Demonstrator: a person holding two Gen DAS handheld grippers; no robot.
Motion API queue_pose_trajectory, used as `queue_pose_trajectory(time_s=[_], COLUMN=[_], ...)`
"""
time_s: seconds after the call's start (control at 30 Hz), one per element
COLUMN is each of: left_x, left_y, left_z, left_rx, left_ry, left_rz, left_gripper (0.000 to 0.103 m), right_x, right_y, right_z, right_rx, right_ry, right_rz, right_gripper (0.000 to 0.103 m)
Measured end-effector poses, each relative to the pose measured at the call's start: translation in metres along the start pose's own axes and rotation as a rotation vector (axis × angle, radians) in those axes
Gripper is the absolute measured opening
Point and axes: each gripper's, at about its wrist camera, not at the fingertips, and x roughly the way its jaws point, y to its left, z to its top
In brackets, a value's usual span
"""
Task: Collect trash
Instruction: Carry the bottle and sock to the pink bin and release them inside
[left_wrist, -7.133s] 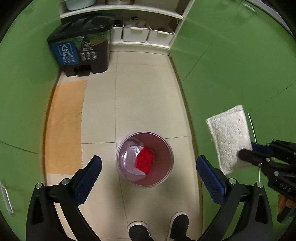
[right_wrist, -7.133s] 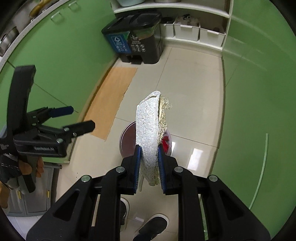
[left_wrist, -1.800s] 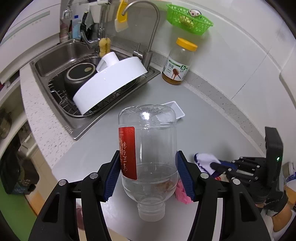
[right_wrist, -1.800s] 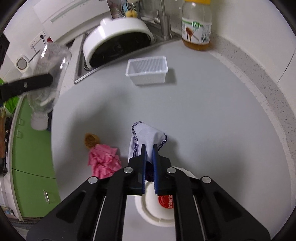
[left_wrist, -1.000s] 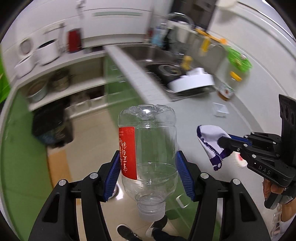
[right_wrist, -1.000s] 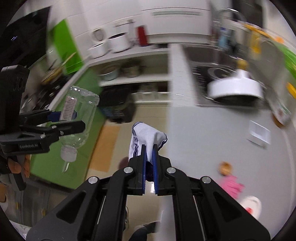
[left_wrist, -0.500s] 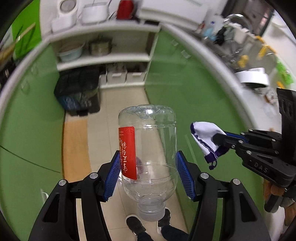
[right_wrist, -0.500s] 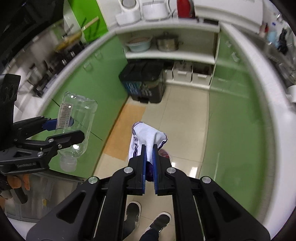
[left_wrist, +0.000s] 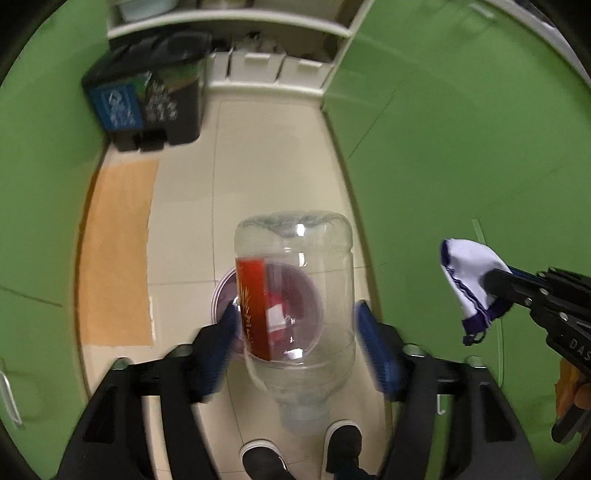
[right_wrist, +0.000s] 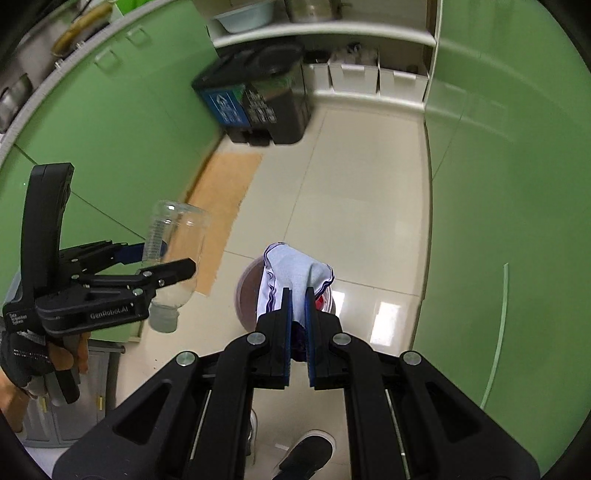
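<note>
My left gripper (left_wrist: 295, 343) holds a clear plastic bottle (left_wrist: 295, 295) with a red label, neck down, right above the round translucent trash bin (left_wrist: 221, 295) on the floor. The blue pads look slightly apart from the bottle's sides and are blurred. The bottle also shows in the right wrist view (right_wrist: 173, 251), in the left gripper (right_wrist: 162, 262). My right gripper (right_wrist: 298, 306) is shut on a white cloth with purple trim (right_wrist: 295, 273), above the bin (right_wrist: 247, 299). The cloth also shows in the left wrist view (left_wrist: 469, 273).
A black two-part pedal bin (left_wrist: 147, 88) stands at the far end of the tiled floor. An orange mat (left_wrist: 114, 251) lies at the left. Green cabinet doors (left_wrist: 461, 129) line both sides. White storage boxes (left_wrist: 273, 66) sit under a shelf. The person's shoes (left_wrist: 299, 454) are below.
Both grippers have tilted down toward the floor over the trash bin. The left pads now look a little wider around the bottle. The right gripper still clamps the cloth.
</note>
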Motion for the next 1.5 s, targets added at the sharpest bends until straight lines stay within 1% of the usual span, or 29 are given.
queue_pose_trajectory(time_s=[0.03,0.07,0.13,0.2,0.4,0.6,0.63,0.67,0.7,0.73,0.77,0.8,0.97,1.07,1.13,1.2,1.3,1.37,1.5], left_x=[0.003,0.007,0.014,0.014,0.002,-0.003,-0.006,-0.006,-0.006,-0.006,-0.006,-0.006,-0.009,-0.017,-0.029,-0.047,-0.076,-0.106,-0.167], left_y=[0.004,0.007,0.015,0.021,0.042,0.068,0.071,0.074,0.077,0.080,0.082,0.084,0.085,0.079,0.072,0.063,0.049,0.033,0.001], left_z=[-0.003,-0.003,-0.005,-0.006,-0.010,-0.014,-0.017,-0.018,-0.020,-0.021,-0.021,-0.022,-0.022,-0.021,-0.020,-0.018,-0.013,-0.010,-0.003], left_rx=[-0.008,-0.011,-0.026,-0.030,-0.070,-0.115,-0.122,-0.126,-0.129,-0.134,-0.136,-0.138,-0.138,-0.133,-0.125,-0.119,-0.108,-0.095,-0.061], left_ry=[-0.009,-0.004,0.005,0.002,-0.017,-0.039,-0.042,-0.044,-0.046,-0.047,-0.047,-0.045,-0.043,-0.043,-0.043,-0.045,-0.055,-0.060,-0.068], left_rz=[0.005,0.015,0.012,0.023,0.041,0.059,0.062,0.065,0.069,0.071,0.074,0.079,0.085,0.084,0.085,0.081,0.076,0.073,0.066], left_gripper=[0.097,0.097,0.097,0.097,0.097,0.097,0.097,0.097,0.097,0.097,0.097,0.097,0.097,0.097,0.097,0.097,0.097,0.097,0.097], right_x=[0.009,0.015,0.026,0.033,0.064,0.109,0.113,0.117,0.119,0.121,0.121,0.119,0.114,0.102,0.087,0.063,0.016,-0.016,-0.101], right_y=[-0.002,-0.001,0.001,0.006,0.026,0.044,0.047,0.049,0.051,0.053,0.053,0.053,0.049,0.049,0.050,0.051,0.053,0.055,0.058], right_z=[-0.002,-0.002,-0.003,-0.003,0.002,0.007,0.008,0.010,0.009,0.010,0.010,0.011,0.010,0.011,0.011,0.012,0.013,0.015,0.020], right_rx=[-0.003,-0.005,-0.014,-0.021,-0.064,-0.103,-0.111,-0.117,-0.121,-0.123,-0.117,-0.110,-0.099,-0.089,-0.083,-0.075,-0.064,-0.053,-0.027], right_ry=[0.008,0.013,0.025,0.034,0.066,0.088,0.088,0.083,0.080,0.074,0.058,0.035,0.049,0.049,0.043,0.036,0.022,0.012,-0.016], right_rz=[-0.001,0.000,0.006,0.013,0.054,0.083,0.085,0.082,0.076,0.070,0.072,0.079,0.030,0.014,0.008,0.002,-0.007,-0.012,-0.026], right_gripper=[0.006,0.006,0.006,0.006,0.006,0.006,0.010,0.010,0.018,0.056,0.081,0.100,0.100,0.100,0.100,0.100,0.100,0.100,0.100])
